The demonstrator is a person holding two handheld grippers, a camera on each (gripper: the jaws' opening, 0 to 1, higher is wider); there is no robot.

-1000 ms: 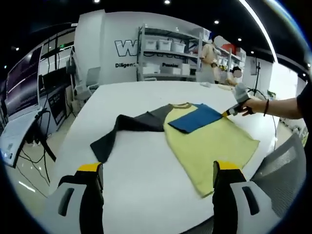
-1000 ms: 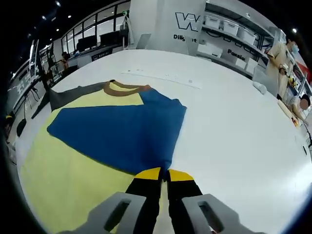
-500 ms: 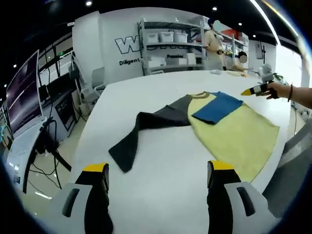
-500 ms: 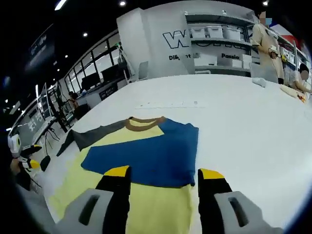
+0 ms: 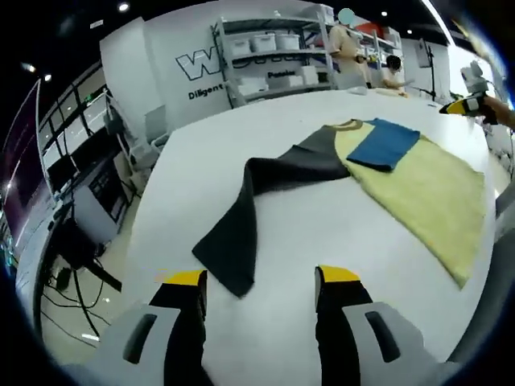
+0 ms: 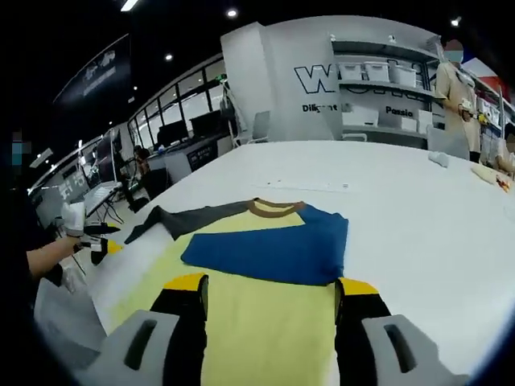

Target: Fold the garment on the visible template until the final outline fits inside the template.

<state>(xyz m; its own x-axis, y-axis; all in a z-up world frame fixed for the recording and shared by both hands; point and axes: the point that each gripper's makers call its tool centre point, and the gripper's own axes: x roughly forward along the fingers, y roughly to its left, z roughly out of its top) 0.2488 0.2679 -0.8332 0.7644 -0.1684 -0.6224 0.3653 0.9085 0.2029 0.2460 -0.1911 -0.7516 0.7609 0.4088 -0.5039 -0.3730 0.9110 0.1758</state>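
Observation:
A yellow shirt (image 5: 418,181) lies flat on the white table (image 5: 322,241), with its blue sleeve (image 5: 385,145) folded across the chest and its dark grey sleeve (image 5: 241,233) stretched out toward me. My left gripper (image 5: 259,281) is open, just short of the grey sleeve's cuff. My right gripper (image 6: 269,285) is open above the yellow body (image 6: 265,322), just below the folded blue sleeve (image 6: 269,248). The right gripper (image 5: 467,103) also shows at the far right of the left gripper view, and the left gripper (image 6: 95,241) shows at the left edge of the right gripper view in a person's hand.
Shelves with white bins (image 5: 273,60) stand behind the table, where people (image 5: 348,48) are working. A grey chair (image 5: 157,133) and desks with screens (image 6: 173,133) line the table's far side. Small items (image 6: 438,158) lie on the far table end.
The right gripper has opened, let go of the blue sleeve and drawn back over the yellow body. The left gripper has moved toward the grey sleeve's cuff.

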